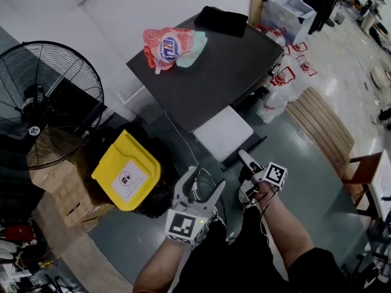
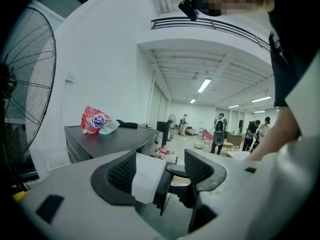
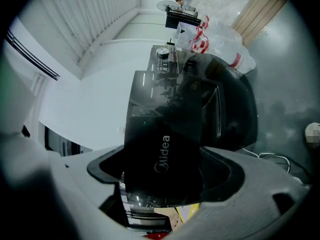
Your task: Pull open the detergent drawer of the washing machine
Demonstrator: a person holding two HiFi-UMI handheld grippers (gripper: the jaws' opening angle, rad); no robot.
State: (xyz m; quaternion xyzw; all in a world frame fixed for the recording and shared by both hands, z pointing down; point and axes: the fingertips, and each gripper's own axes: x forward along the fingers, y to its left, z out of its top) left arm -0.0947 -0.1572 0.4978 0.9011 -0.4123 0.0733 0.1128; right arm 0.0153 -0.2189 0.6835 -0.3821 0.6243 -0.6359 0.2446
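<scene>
The washing machine (image 1: 214, 78) is a dark box seen from above. Its white detergent drawer (image 1: 223, 133) stands pulled out toward me, ending in a dark front panel. My right gripper (image 1: 244, 157) is shut on that panel. In the right gripper view the glossy black drawer front (image 3: 162, 134), printed "Midea", fills the space between the jaws of my right gripper (image 3: 162, 171). My left gripper (image 1: 203, 179) hangs open just left of and below the drawer, holding nothing. In the left gripper view, that gripper (image 2: 160, 171) frames the white drawer (image 2: 147, 176) side-on.
A red detergent bag (image 1: 171, 46) and a black item (image 1: 221, 21) lie on the machine's top. A yellow bin lid (image 1: 125, 171), cardboard boxes (image 1: 61, 188) and a big fan (image 1: 43, 102) stand left. Plastic bags (image 1: 287, 81) and a wooden chair (image 1: 366, 173) are at the right.
</scene>
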